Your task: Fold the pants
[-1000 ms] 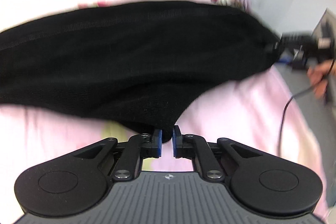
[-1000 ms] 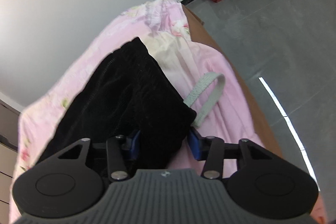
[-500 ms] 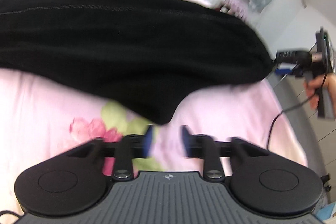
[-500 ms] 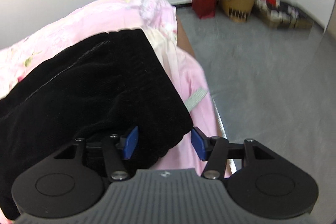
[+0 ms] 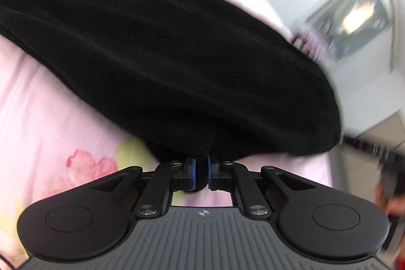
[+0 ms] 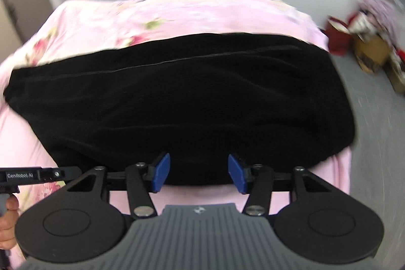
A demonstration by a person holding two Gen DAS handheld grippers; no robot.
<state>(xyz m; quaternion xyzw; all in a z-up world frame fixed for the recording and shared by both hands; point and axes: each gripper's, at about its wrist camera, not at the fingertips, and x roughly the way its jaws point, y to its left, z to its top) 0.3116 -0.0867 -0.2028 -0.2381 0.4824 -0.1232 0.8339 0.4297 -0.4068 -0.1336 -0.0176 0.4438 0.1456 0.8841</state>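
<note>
Black pants (image 6: pixel 182 98) cover the bed's middle; pink sheet (image 6: pixel 177 9) free beyond; bags (image 6: pixel 364 42) crowd the floor at right

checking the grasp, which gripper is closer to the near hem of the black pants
Left. The left gripper is shut on the near edge of the black pants. The right gripper is opening, its blue pads apart astride that hem, not pressing it.
</note>
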